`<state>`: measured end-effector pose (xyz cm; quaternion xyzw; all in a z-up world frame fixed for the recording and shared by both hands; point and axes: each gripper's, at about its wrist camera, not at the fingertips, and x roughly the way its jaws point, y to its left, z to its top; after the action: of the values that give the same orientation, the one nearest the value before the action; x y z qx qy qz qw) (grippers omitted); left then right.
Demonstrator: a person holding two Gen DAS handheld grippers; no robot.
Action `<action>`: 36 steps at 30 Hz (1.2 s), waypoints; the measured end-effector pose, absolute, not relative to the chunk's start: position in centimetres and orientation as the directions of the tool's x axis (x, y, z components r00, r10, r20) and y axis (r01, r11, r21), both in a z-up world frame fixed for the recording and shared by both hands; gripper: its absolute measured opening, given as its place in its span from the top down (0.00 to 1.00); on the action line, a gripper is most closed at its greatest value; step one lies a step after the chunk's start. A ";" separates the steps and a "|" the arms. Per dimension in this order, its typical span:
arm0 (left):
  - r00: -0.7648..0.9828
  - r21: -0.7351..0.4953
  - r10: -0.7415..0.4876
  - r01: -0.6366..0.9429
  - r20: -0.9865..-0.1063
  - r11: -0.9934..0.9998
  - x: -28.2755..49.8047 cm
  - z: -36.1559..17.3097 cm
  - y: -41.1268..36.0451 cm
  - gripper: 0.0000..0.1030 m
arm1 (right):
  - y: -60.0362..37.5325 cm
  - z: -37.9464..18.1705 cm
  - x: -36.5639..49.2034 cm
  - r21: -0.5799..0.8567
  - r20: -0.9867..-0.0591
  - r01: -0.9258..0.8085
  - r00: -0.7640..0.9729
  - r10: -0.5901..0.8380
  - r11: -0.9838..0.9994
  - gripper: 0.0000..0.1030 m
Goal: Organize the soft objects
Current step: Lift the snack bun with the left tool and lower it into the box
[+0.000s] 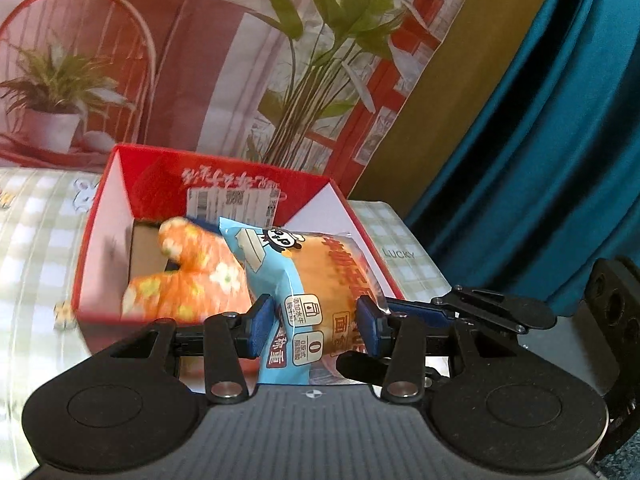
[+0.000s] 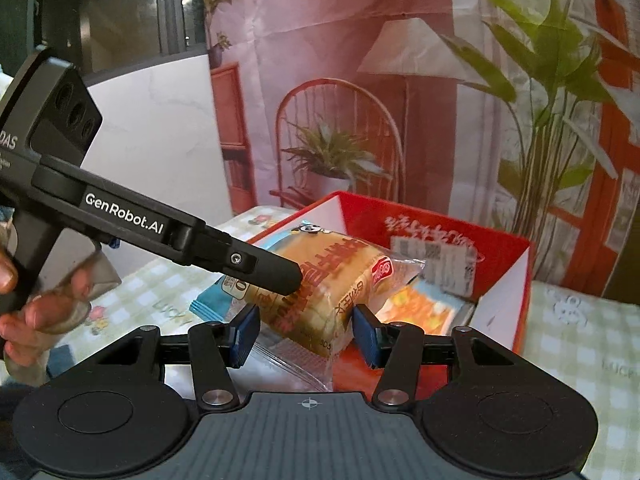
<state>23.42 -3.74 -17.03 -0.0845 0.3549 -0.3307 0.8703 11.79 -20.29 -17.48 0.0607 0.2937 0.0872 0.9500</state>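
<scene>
Both grippers pinched one bread pack [image 1: 320, 280] from opposite ends, the left gripper [image 1: 316, 328] and the right gripper [image 2: 306, 334] each clamped on it, just above the red box [image 1: 100, 240]. Inside the box lay an orange flowered toy [image 1: 192, 280] (blurred), with checked cloth [image 1: 32, 240] beneath.

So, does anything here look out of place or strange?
Mostly one thing: the packaged bread is pinched by both the left gripper and the right gripper at once, above the red box. The orange floral soft toy lies tilted inside the box. No damage or spill shows.
</scene>
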 end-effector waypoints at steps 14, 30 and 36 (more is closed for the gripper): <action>0.492 -0.386 -0.597 0.468 -0.634 0.795 30.3 -20.2 -8.3 0.54 | -26.3 -21.5 17.9 0.171 -0.581 -0.048 0.802 0.140 0.984 0.57; 0.575 -0.268 -0.506 0.451 -0.643 0.851 29.8 -20.6 -8.7 0.53 | -26.4 -22.8 17.9 0.079 -0.618 0.025 0.785 0.030 0.997 0.59; 0.607 -0.221 -0.496 0.472 -0.621 0.854 27.3 -18.9 -7.0 0.53 | -25.7 -21.3 16.0 0.075 -0.596 0.012 0.802 0.035 0.997 0.59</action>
<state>27.31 -7.01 -18.89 -0.0173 0.3516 -0.2701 0.8962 16.01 -25.69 -21.31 0.0377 0.3142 0.0061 0.9486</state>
